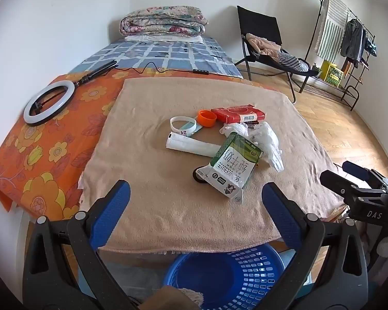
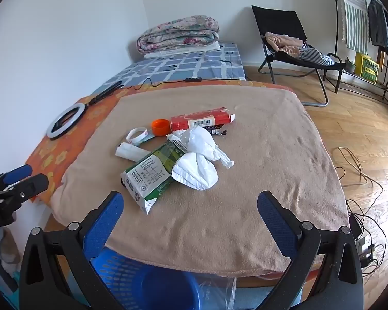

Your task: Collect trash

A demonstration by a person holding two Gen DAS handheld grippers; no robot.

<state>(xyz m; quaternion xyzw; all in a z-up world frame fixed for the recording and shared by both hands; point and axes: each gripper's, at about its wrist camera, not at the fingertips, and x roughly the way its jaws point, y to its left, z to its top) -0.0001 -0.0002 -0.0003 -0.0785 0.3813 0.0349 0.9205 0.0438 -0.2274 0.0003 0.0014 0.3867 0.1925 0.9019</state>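
Note:
Trash lies piled on a beige towel [image 1: 168,206] [image 2: 245,193]: a green-and-white milk carton [image 1: 231,166] [image 2: 150,174], crumpled white tissue [image 1: 267,139] [image 2: 199,155], a white roll [image 1: 188,144] [image 2: 130,152], a red wet-wipe pack [image 1: 238,113] [image 2: 201,121], an orange cap [image 1: 206,118] [image 2: 161,127] and a white ring [image 1: 182,126] [image 2: 137,134]. My left gripper [image 1: 194,199] and right gripper [image 2: 190,206] are open and empty, near the towel's front edge, short of the pile. A blue perforated basket [image 1: 232,276] [image 2: 142,281] sits below the edge.
A ring light [image 1: 47,103] [image 2: 64,120] lies on the orange flowered cloth at left. A folded quilt [image 1: 163,22] sits on the bed behind. A black chair [image 1: 269,49] and a clothes rack [image 1: 344,38] stand at right. Cables [image 2: 362,180] lie on the wooden floor.

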